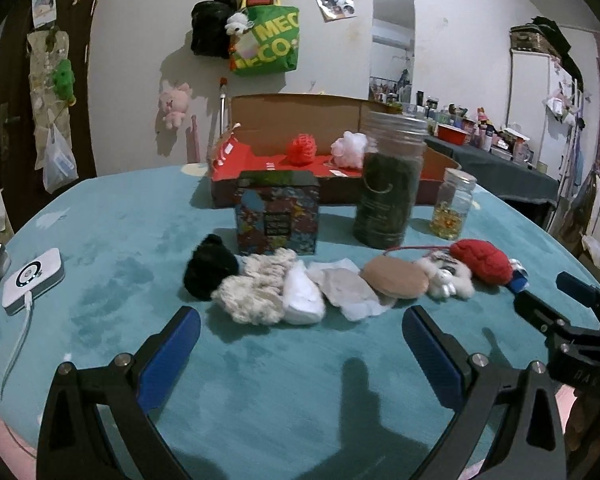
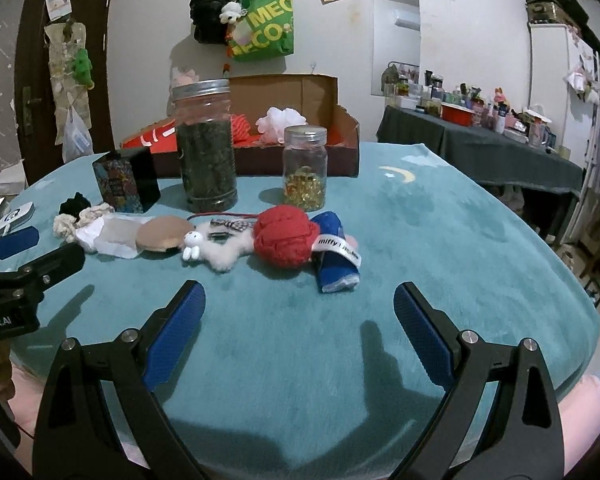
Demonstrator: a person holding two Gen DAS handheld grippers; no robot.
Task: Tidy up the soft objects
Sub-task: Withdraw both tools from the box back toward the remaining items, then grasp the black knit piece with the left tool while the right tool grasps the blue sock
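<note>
Two jars [image 2: 208, 148] front the cardboard box [image 2: 300, 92].

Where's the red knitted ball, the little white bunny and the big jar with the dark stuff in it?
red knitted ball [image 2: 284, 238], right wrist view, middle of its front.
little white bunny [image 2: 191, 243], right wrist view, its body.
big jar [image 2: 207, 156], right wrist view, the dark filling behind the glass.

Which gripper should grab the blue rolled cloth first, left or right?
Right, probably. The blue rolled cloth lies just ahead of the open right gripper, nearly between its fingers. From the left gripper, also open, it sits far off to the side, past the red knitted ball.
</note>
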